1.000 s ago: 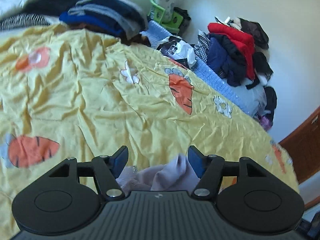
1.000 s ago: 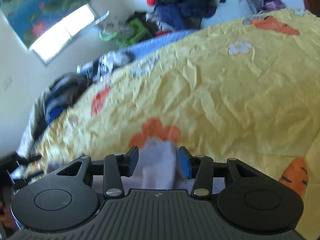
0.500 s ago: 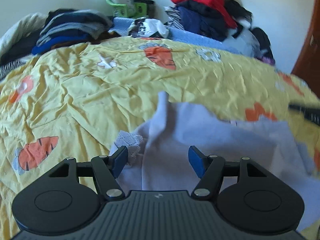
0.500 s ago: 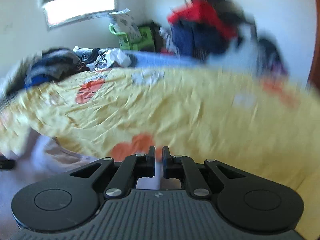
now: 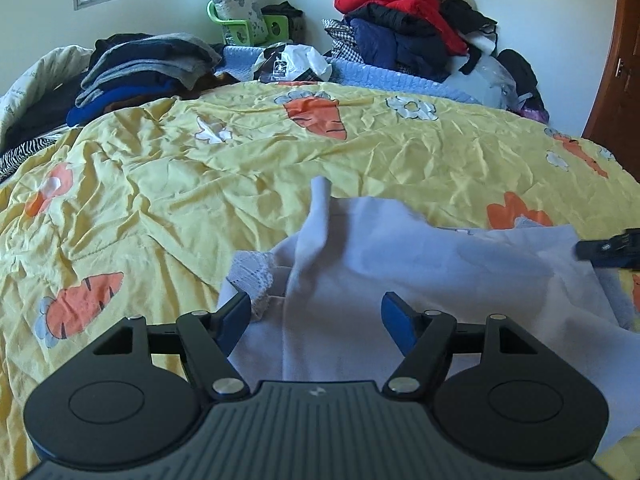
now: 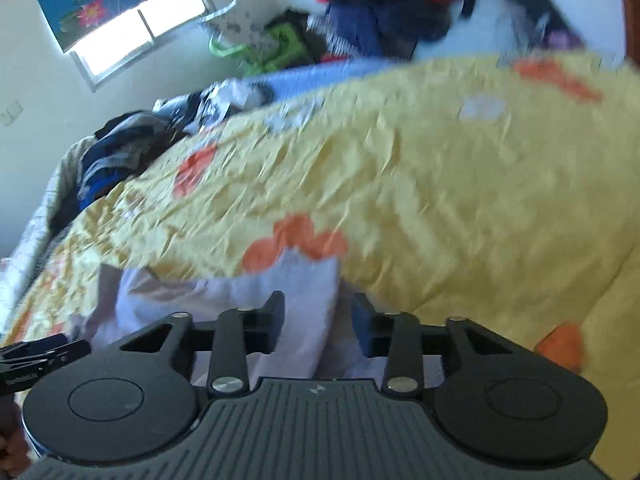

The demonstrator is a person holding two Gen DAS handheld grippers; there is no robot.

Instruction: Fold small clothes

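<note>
Lying crumpled on the near part of a bed's yellow carrot-print cover (image 5: 168,184), one pale lilac garment (image 5: 400,264) with a lace trim is flanked by two claws. The left claw (image 5: 316,318) stands wide, its jaws having just been opening, the cloth lying between and below the pads, which do not press on it. The right claw (image 6: 318,326), pinched shut half a second ago, has just been opening and now stands partly apart over the garment's right end, gripping nothing. A second earlier the left view showed only a bunched scrap of the cloth; now it spreads across the cover. Two piles of clothes (image 5: 404,32) sit along the bed's far edge, and a green basket (image 5: 248,28) between them.
</note>
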